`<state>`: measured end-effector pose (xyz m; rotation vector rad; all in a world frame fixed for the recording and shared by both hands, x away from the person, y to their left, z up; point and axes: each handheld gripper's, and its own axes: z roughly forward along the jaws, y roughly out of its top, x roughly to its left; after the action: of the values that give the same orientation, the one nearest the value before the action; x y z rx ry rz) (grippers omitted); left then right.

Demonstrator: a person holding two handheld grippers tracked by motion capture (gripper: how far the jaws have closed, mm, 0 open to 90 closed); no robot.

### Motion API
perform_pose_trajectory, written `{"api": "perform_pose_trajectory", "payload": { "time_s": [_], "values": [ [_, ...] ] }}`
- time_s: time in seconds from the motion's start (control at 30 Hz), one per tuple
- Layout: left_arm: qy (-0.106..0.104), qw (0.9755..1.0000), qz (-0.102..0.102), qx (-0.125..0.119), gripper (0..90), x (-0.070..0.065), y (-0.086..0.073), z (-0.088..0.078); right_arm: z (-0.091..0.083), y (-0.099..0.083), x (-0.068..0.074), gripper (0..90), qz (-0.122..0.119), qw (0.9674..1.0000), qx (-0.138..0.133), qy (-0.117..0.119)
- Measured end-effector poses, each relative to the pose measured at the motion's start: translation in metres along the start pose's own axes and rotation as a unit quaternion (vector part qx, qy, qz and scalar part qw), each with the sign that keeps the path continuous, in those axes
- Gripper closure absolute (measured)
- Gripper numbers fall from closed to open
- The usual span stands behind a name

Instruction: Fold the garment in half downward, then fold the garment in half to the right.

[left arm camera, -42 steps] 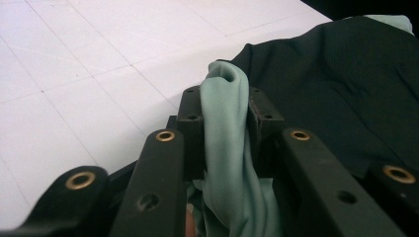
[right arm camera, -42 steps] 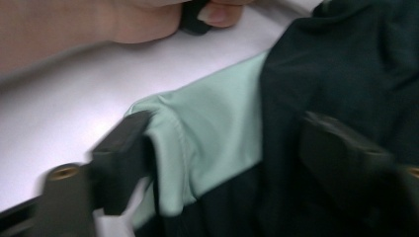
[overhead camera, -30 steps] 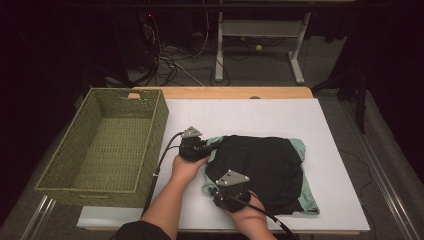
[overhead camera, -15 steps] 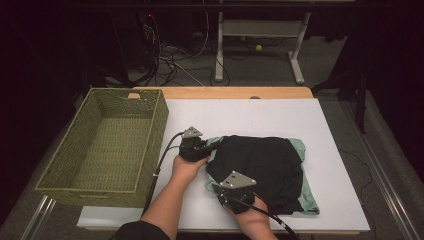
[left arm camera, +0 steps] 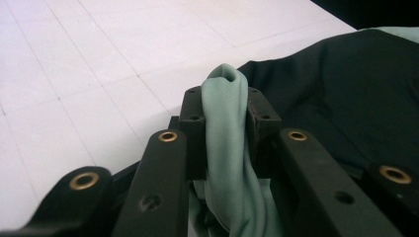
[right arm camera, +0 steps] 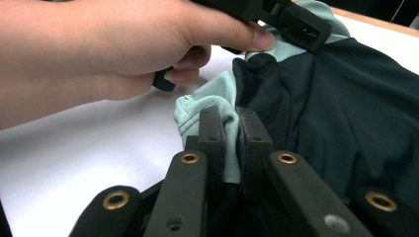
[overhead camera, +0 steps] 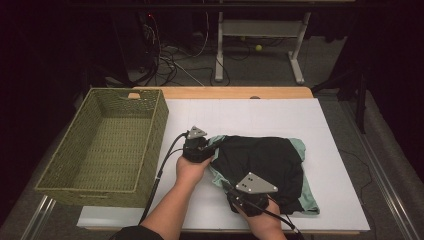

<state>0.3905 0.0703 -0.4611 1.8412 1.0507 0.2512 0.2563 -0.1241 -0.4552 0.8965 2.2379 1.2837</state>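
- A folded shirt (overhead camera: 265, 167), black with a pale green edge, lies flat on the white table (overhead camera: 260, 112), to the right of the basket (overhead camera: 107, 145).
- The basket is green and woven. It sits at the left end of the table, near the shirt but not touching it.
- The left gripper (overhead camera: 196, 148) is at the shirt's left corner, the corner closest to the basket. In the left gripper view its jaws are pinched tight on a bunch of the pale green cloth (left arm camera: 227, 143), which stands up between them.
- The left hand (overhead camera: 190, 170) holds that gripper, just beside the shirt's left edge.
- The right gripper (overhead camera: 248, 192) is at the shirt's front edge, the side closest to the person. Its jaws have just been closing, and in the right gripper view they squeeze a fold of green and black cloth (right arm camera: 228, 128) between them.
- The right hand (overhead camera: 262, 217) is in front of the shirt, at the table's front edge.
- A black cable (overhead camera: 160, 175) runs from the left gripper down between the shirt and the basket.
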Motion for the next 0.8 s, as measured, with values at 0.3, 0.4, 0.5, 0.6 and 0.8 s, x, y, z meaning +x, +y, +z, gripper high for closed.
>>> {"api": "perform_pose_trajectory", "payload": {
  "time_s": [0.3, 0.4, 0.5, 0.6, 0.8],
  "values": [
    [-0.001, 0.9996, -0.026, -0.004, 70.6, -0.003, 0.008, -0.006, -0.006, 0.003, -0.001, 83.2, 0.007, 0.9998, -0.015, 0.006],
    [-0.002, 0.9996, -0.029, -0.005, 70.6, -0.001, 0.009, -0.009, -0.005, 0.003, 0.001, 83.2, 0.004, 0.9998, -0.018, 0.007],
    [0.003, 0.9996, -0.026, -0.004, 70.5, 0.0, 0.011, -0.014, -0.004, 0.006, 0.004, 83.2, 0.003, 0.9997, -0.021, 0.008],
    [0.01, 0.9996, -0.027, -0.004, 70.5, 0.004, 0.013, -0.02, -0.003, 0.009, 0.006, 83.2, -0.001, 0.9995, -0.028, 0.01],
    [0.037, 0.9991, -0.022, 0.0, 70.5, 0.009, 0.014, -0.036, 0.003, 0.017, 0.011, 83.2, -0.009, 0.999, -0.036, 0.025]
  ]
}}
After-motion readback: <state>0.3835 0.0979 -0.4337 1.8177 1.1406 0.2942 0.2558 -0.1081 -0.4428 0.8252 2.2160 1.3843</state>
